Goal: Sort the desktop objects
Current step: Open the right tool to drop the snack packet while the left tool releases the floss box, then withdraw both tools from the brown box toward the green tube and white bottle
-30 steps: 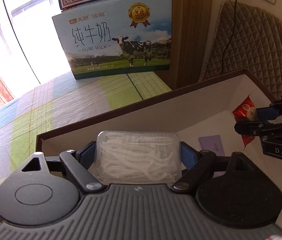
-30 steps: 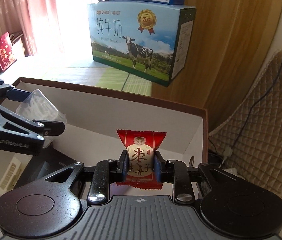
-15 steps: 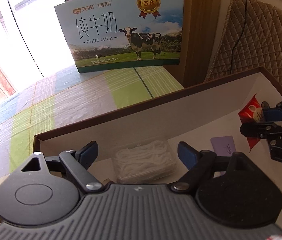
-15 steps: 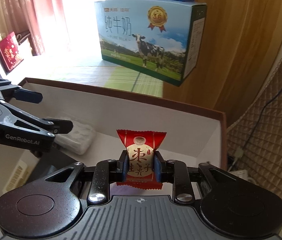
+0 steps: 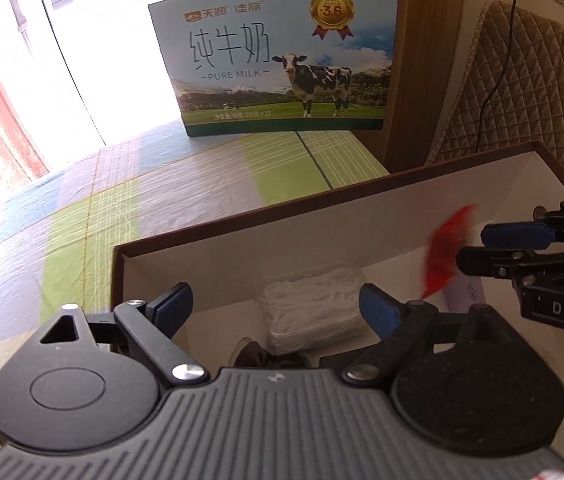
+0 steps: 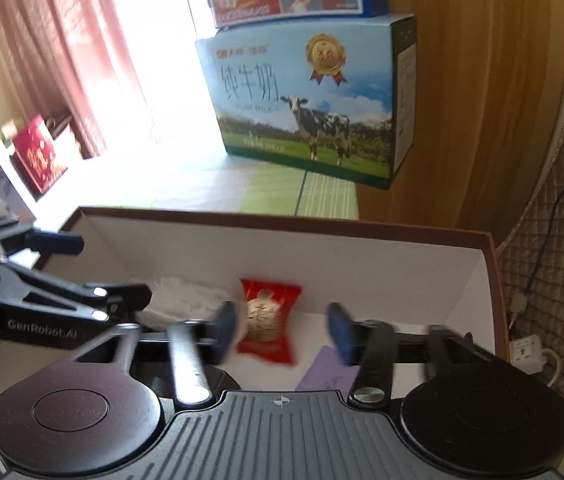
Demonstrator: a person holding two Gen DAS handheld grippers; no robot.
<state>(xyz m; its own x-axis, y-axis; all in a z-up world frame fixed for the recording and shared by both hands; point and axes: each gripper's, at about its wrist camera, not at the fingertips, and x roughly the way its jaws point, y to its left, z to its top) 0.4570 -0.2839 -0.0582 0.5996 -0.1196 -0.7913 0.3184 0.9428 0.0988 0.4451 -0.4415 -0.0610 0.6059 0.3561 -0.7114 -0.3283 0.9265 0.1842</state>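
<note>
A clear case of white floss picks [image 5: 314, 308] lies on the floor of the brown-rimmed white box [image 5: 322, 200]. My left gripper [image 5: 276, 306] hovers above it, its jaws still opening, the pads well apart from the case. In the right wrist view the red wrapped candy [image 6: 268, 316] is blurred between the blue pads of my right gripper [image 6: 282, 324]. Those jaws are opening and no pad presses the candy. From the left wrist view the candy [image 5: 446, 256] is a red streak by the right gripper [image 5: 514, 248]. The left gripper [image 6: 104, 268] shows at the left over the box [image 6: 282, 220].
A purple card [image 6: 326, 368] and a dark flat item lie inside the box. A milk carton [image 5: 282, 64] stands behind it on the checked tablecloth. A quilted cushion [image 5: 522, 92] and a power strip [image 6: 526, 352] are on the right, red gift boxes [image 6: 38, 152] on the left.
The left gripper let go of the floss case, which now lies in the box. The right jaws have parted from the candy, and it is dropping.
</note>
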